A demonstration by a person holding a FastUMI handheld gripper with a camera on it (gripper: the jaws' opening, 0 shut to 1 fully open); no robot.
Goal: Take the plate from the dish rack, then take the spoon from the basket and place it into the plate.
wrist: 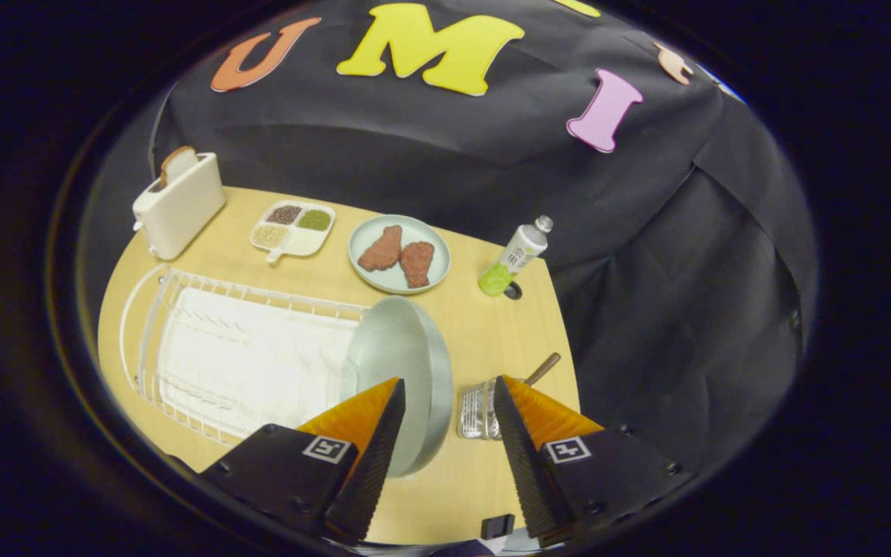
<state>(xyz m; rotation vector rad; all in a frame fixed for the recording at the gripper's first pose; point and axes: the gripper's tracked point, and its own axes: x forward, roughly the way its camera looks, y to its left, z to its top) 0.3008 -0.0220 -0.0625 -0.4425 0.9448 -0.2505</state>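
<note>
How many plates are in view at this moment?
2. One empty plate stands on edge at the end of the dish rack, just ahead of the open gripper. The other plate lies flat beyond the rack, holding two pieces of meat.

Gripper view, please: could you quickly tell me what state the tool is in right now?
Tool: open, holding nothing; the plate stands on edge at the dish rack, its rim between the fingers.

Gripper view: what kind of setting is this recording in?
Likely a mock kitchen counter in a staged booth: a toaster with bread, a white dish rack holding an upright plate, and a plate of food on a wooden table. The gripper is open.
</note>
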